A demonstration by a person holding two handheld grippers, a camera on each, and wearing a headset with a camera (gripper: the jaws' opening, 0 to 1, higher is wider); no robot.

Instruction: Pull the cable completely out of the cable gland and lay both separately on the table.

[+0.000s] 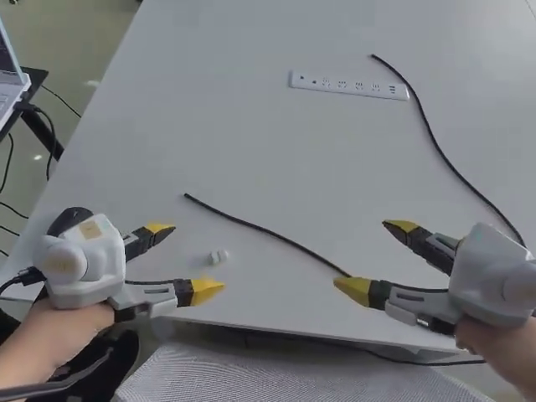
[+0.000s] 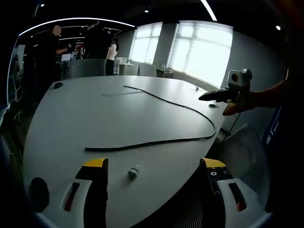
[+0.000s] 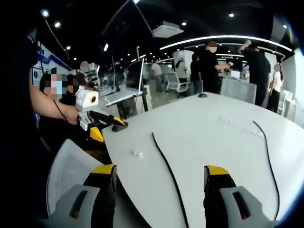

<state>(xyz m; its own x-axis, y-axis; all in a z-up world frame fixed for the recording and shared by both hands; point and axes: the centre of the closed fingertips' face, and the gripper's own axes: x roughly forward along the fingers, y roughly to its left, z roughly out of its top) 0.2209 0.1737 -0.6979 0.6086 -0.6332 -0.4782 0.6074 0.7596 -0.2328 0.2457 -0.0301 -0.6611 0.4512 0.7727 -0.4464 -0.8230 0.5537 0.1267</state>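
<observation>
A thin black cable (image 1: 260, 228) lies on the white table (image 1: 251, 126), running from mid-left toward the near edge, then away to the far right (image 1: 444, 155). A small white cable gland (image 1: 218, 256) lies apart from it, near the front edge. My left gripper (image 1: 186, 260) is open at the front left, with the gland (image 2: 134, 171) just ahead between its yellow tips and the cable (image 2: 152, 142) beyond. My right gripper (image 1: 381, 257) is open at the front right, empty, over the cable (image 3: 166, 166); the gland (image 3: 138, 153) is to its left.
A white power strip (image 1: 349, 85) lies at the far side of the table. A laptop (image 1: 10, 79) stands on a side stand at the left. A grey chair seat (image 1: 276, 373) is below the table's near edge. People stand at the room's far side (image 3: 213, 66).
</observation>
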